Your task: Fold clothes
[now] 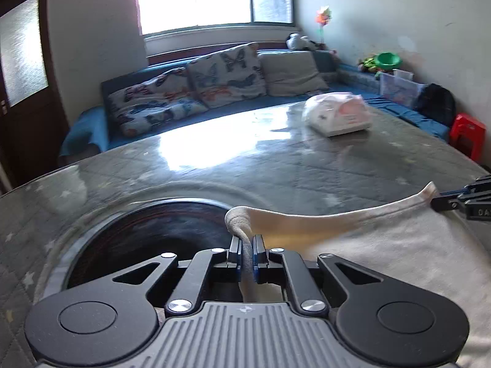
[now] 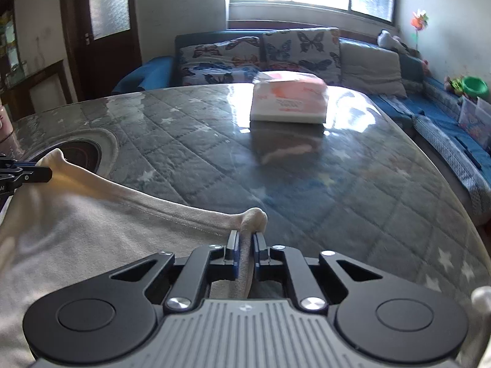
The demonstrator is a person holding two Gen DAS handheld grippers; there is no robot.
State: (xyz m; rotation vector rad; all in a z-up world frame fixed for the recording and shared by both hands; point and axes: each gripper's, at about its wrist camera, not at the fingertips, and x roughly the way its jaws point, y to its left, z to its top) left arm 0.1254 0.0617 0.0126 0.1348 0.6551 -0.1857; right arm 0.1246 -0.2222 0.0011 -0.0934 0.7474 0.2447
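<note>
A cream-white garment point(image 1: 383, 251) is stretched between my two grippers above the glass-topped table point(image 1: 214, 165). My left gripper point(image 1: 246, 242) is shut on one corner of its hem, which bunches above the jaws. My right gripper point(image 2: 245, 239) is shut on the other corner of the garment point(image 2: 92, 233). The hem runs taut between them, and the rest hangs toward me. The right gripper shows at the right edge of the left wrist view point(image 1: 460, 199). The left gripper shows at the left edge of the right wrist view point(image 2: 24, 174).
A white and pink plastic-wrapped package point(image 1: 337, 113) lies on the far part of the table point(image 2: 337, 184). A dark round inset point(image 1: 147, 233) sits in the table near the left gripper. A blue sofa with butterfly cushions point(image 1: 190, 92) stands behind. A red stool point(image 1: 466, 135) stands at right.
</note>
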